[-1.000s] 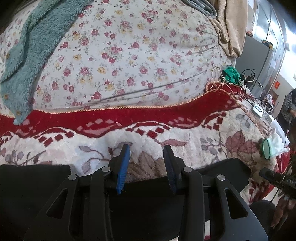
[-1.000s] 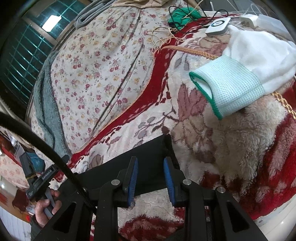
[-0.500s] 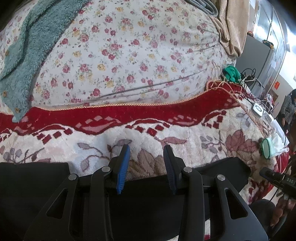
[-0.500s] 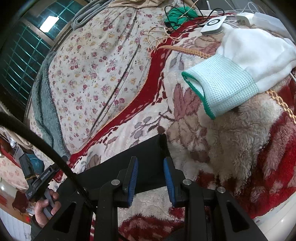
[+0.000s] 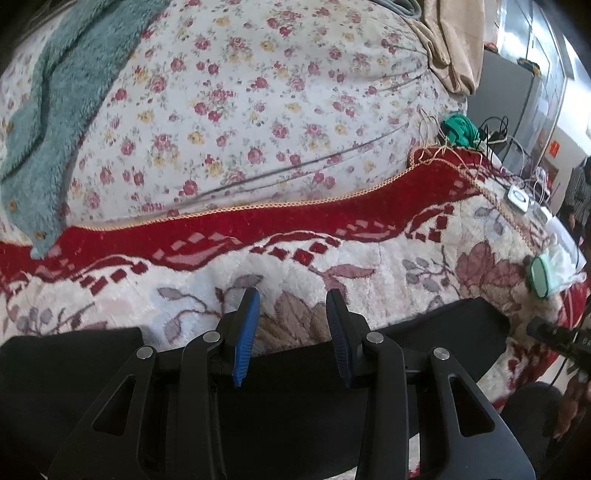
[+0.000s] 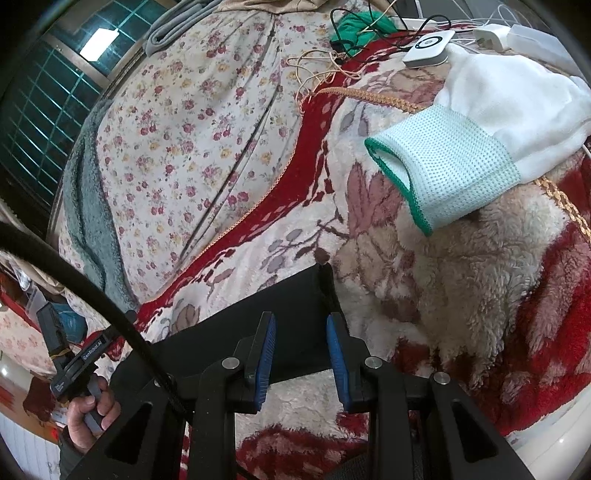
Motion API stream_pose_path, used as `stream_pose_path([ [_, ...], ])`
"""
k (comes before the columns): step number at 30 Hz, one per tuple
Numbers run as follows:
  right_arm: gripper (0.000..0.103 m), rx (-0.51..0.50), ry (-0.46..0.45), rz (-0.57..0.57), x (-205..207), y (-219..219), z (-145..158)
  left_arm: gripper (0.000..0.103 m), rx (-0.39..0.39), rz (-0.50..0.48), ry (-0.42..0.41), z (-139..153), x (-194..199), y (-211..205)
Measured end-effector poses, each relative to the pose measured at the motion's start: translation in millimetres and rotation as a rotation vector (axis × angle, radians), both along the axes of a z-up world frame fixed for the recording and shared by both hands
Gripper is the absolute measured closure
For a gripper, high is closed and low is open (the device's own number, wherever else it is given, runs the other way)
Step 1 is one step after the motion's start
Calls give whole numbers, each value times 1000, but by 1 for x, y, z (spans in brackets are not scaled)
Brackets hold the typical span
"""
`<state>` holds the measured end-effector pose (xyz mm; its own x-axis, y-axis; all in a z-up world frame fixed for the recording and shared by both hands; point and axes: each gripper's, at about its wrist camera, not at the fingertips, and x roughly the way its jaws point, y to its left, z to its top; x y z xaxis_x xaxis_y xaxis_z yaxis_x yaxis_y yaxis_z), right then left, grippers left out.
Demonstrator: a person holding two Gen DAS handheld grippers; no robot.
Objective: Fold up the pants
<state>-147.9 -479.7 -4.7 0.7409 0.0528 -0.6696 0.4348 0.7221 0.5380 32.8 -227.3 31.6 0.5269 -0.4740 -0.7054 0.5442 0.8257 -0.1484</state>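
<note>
Black pants [image 5: 447,328] lie flat on a red and cream fleece blanket [image 5: 369,258]. My left gripper [image 5: 293,295] hovers over their far edge. It is open, and only blanket and black cloth show between its blue pads. In the right wrist view, one end of the pants [image 6: 291,291] lies under my right gripper [image 6: 300,319]. That gripper is also open and holds nothing. A hand [image 6: 86,406] grips the left gripper's handle at the lower left of that view.
A white glove with a green cuff [image 6: 443,166] lies on white cloth [image 6: 517,103] to the right. Beyond it are a white device [image 6: 428,48], cables and green yarn [image 6: 354,22]. A floral sheet [image 5: 258,110] and a teal fleece garment [image 5: 55,110] lie further back.
The left wrist view has tilted very slightly. Both grippers keep the same gap, and the pants lie as before.
</note>
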Motion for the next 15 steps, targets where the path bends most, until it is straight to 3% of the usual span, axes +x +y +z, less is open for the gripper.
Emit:
stream_pose_path([
  [15, 76, 2, 6, 4, 2, -1, -2, 68, 6, 9, 15, -3, 4, 1],
])
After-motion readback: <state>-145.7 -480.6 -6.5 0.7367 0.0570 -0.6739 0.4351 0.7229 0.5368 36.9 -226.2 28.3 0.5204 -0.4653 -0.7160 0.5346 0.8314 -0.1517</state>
